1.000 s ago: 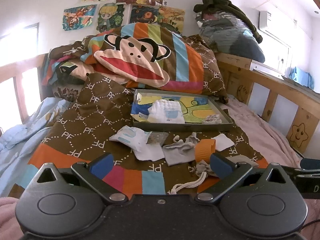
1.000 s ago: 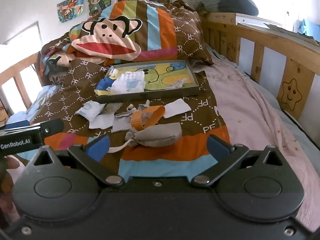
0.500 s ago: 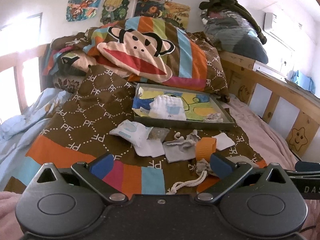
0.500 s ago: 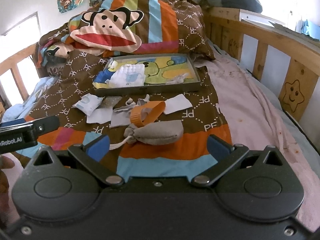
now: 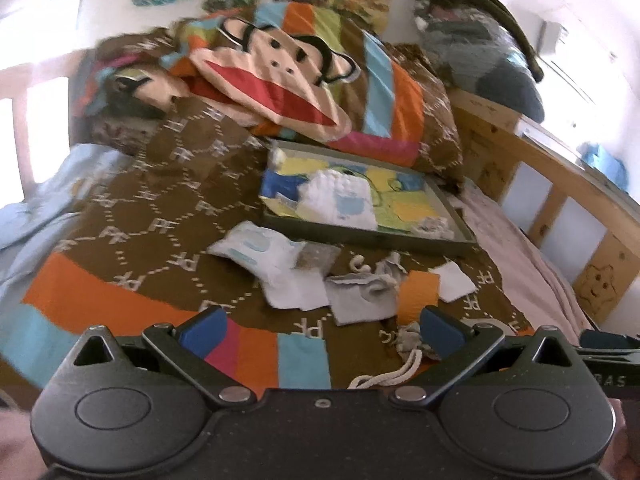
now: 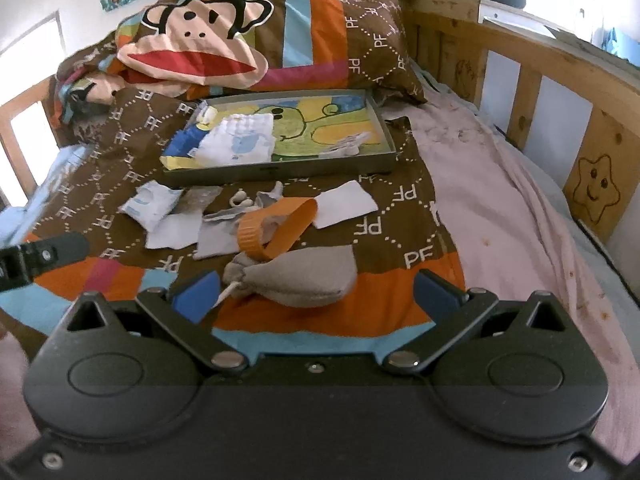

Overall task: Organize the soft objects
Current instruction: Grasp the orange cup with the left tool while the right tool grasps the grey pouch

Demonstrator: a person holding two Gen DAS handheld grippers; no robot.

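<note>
Blue-padded and spread wide, both our tools hang empty over the bed: the right gripper (image 6: 316,292) brackets the grey drawstring pouch (image 6: 298,278) without touching it, and the left gripper (image 5: 320,328) sits just short of the pile, its right finger overlapping the pouch's knotted neck and cord (image 5: 390,372) in our view. From the right wrist, the pouch lies at 12 o'clock, nearest of all, on the striped brown quilt (image 6: 384,220). Just beyond it an orange band (image 6: 276,226) leans on a grey cloth (image 6: 218,238); at 11 o'clock lie a white cloth square (image 6: 172,232) and a white-and-blue folded piece (image 6: 152,204), and at 1 o'clock a small white pad (image 6: 344,204). Farther on at 12 o'clock sits the grey tray (image 6: 280,170) with its cartoon-printed floor, already holding a white folded garment (image 6: 238,140) and a small pale scrap (image 6: 352,144) at its right end. Behind it rises the monkey-face pillow (image 6: 200,40). We judge the sorting partly done, with the loose pieces short of the tray left to go, and the step in hand to be an approach for the next pick. The pouch looks the likely target: we would lower the right tool, pinch its bulging body, and mind the trailing cord and the band resting against its neck.
</note>
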